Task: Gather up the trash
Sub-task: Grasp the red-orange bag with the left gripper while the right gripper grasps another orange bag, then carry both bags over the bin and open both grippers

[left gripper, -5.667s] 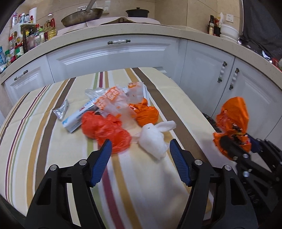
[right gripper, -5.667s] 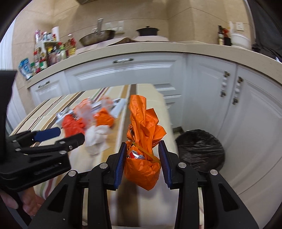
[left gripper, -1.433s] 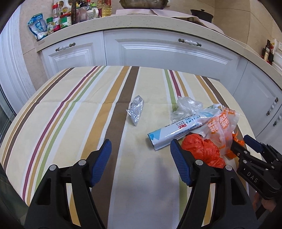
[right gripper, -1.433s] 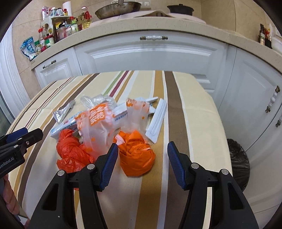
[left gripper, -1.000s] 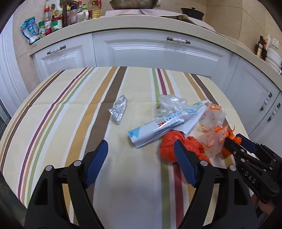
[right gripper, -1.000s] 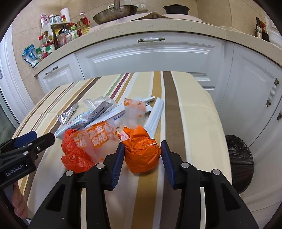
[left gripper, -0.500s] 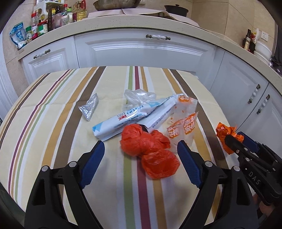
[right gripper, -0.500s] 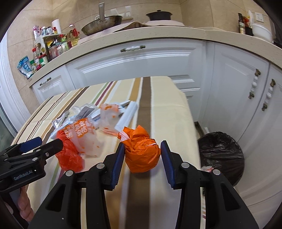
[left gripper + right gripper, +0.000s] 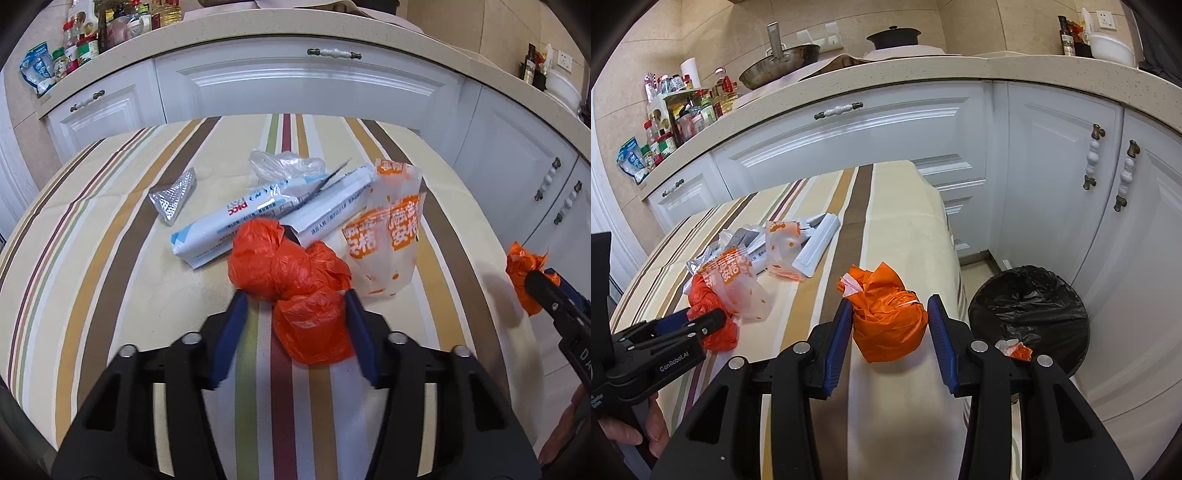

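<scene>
Item 1: red-orange crumpled bag (image 9: 295, 280), lying on the striped tabletop (image 9: 92, 258) at the near end of the trash pile. The left tool (image 9: 293, 325) has just been closing around it; the right blue pad touches the bag's lower lobe, while a sliver of tabletop shows between the left pad and the plastic, so a firm clamp cannot be confirmed.

Item 2: orange knotted bag (image 9: 886, 317), clamped between both blue pads of the right tool (image 9: 888, 332), lifted off the cloth above the tabletop's right edge. In the left wrist view the same bundle shows at far right, in the right tool's tip.

Item 3: clear printed bag (image 9: 388, 240) with orange lettering, just beside item 1 on its right, flat on the cloth.

Item 4: white-and-blue wrapper (image 9: 236, 225), long, lying diagonally behind item 1 and touching it; a second white sleeve (image 9: 332, 210) lies alongside it.

Item 5: clear crumpled film (image 9: 284, 166), behind the wrappers.

Item 6: silver foil packet (image 9: 173, 195), left of the wrappers, apart from them.

Item 7: bin with black liner (image 9: 1030, 317), on the floor to the right of the tabletop, below white cabinet doors (image 9: 1052, 184); small orange and white scraps lie inside at its near rim.

Item 8: a person's fingers (image 9: 631, 432), at lower left of the right wrist view, gripping the left tool's handle.
</scene>
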Demonstrator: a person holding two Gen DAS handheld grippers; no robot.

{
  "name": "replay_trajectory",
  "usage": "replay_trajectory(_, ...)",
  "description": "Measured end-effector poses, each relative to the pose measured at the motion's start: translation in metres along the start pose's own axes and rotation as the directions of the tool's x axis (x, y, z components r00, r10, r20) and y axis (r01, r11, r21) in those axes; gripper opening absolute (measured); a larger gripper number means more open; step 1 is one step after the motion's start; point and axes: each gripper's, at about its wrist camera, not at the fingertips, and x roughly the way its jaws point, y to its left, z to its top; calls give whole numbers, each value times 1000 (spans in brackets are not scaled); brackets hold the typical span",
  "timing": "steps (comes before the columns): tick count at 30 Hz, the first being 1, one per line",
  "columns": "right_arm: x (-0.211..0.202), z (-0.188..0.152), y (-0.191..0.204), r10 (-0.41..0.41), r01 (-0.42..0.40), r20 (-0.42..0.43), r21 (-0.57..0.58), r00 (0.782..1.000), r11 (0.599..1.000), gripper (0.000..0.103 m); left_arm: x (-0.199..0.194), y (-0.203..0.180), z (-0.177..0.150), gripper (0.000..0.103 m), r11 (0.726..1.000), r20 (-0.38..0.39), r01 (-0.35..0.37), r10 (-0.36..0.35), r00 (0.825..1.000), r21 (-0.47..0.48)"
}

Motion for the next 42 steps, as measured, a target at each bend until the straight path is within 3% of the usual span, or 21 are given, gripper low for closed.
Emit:
replay_trajectory(1, -1, 0, -1, 0, 0, 1, 1, 1000, 1000, 42, 0, -1, -1, 32, 1000, 1, 1, -1, 1000, 8)
replay_trajectory(2, -2, -1, -2, 0, 0, 4, 3, 1000, 1000, 42, -2, -1, -1, 29, 1000, 2, 4, -4, 1000, 15)
replay_trajectory(6, -5, -3, -3, 3, -3, 12, 7, 1000, 1000, 42, -8, 1, -5, 23, 1000, -1, -2, 2, 1000, 27)
replay_trajectory(12, -11, -6, -2, 9, -10, 29, 6, 1000, 1000, 42, -29, 7, -13, 19, 998, 31, -23, 21, 999, 53)
replay_trajectory(18, -23, -7, -5, -5, 5, 60, 0, 998, 1000, 42, -62, -5, -16, 19, 990, 140, -44, 26, 990, 131)
replay_trajectory(25, -39, -6, -27, -68, 66, 101, 26, 993, 997, 42, -82, -50, -7, 19, 967, 192, 44, -95, 977, 253)
replay_trajectory(31, -52, -6, -64, -151, 143, 126, 69, 981, 987, 42, -77, -104, -2, 19, 918, 167, 144, -218, 962, 369)
replay_trajectory(42, -52, -3, -126, -291, 275, 130, 126, 948, 953, 42, -46, -197, 11, 19, 870, 128, 222, -305, 944, 441)
